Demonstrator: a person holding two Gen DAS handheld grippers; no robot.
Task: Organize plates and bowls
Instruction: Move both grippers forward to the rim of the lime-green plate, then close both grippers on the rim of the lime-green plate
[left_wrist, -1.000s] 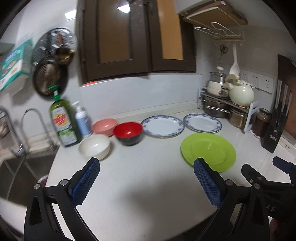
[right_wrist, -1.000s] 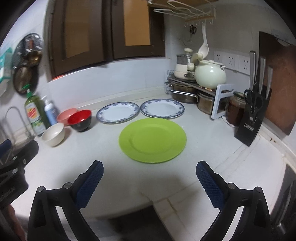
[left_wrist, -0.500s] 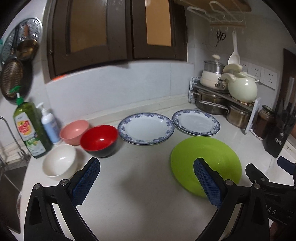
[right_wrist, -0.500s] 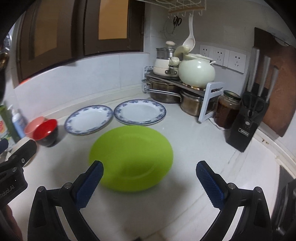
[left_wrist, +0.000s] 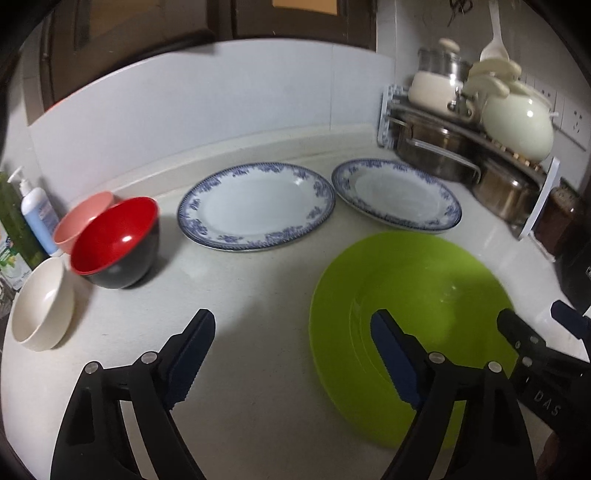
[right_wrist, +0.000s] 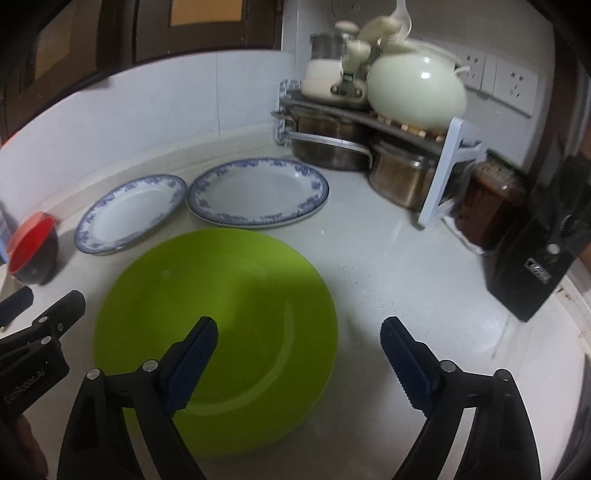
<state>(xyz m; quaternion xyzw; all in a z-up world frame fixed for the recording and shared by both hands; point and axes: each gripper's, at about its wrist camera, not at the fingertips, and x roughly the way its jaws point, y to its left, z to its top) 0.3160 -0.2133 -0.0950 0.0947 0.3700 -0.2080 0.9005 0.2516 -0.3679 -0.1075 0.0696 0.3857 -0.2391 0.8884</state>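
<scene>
- Left gripper (left_wrist: 291, 334): jaws wide but closing, nothing held; right pad over the green plate's left part, left pad over bare bench.
- Right gripper (right_wrist: 299, 341): jaws wide but closing, nothing held; left pad over the green plate's middle, right pad over bare bench past the plate's right edge.
- Green plate (left_wrist: 413, 306): flat on the bench, nearest item to both grippers, just ahead and below; round, so no long axis. Lies between the 2 grippers, its left edge nearer the left one, its right edge nearer the right one. Contact with either pad not shown.
- Blue plates, 2 (left_wrist: 256, 206) (left_wrist: 397, 195): side by side behind the green plate, rims very close or touching; farther from both grippers.
- Red bowl (left_wrist: 116, 242), pink bowl (left_wrist: 79, 221), white bowl (left_wrist: 40, 302): clustered at far left, upright, nearer the left gripper, well apart from the right.
- Bench (left_wrist: 240, 295): pale, smooth, speckled; bare between bowls and green plate.
- Room: kitchen corner, white backsplash, dark cabinets above; pot rack (right_wrist: 369, 122) with cream pot at right rear; jar (right_wrist: 491, 206) and knife block (right_wrist: 535, 258) at right; bottles at far left.
- Judgement: green plate likely the first pick, a rim grasp from either side.
</scene>
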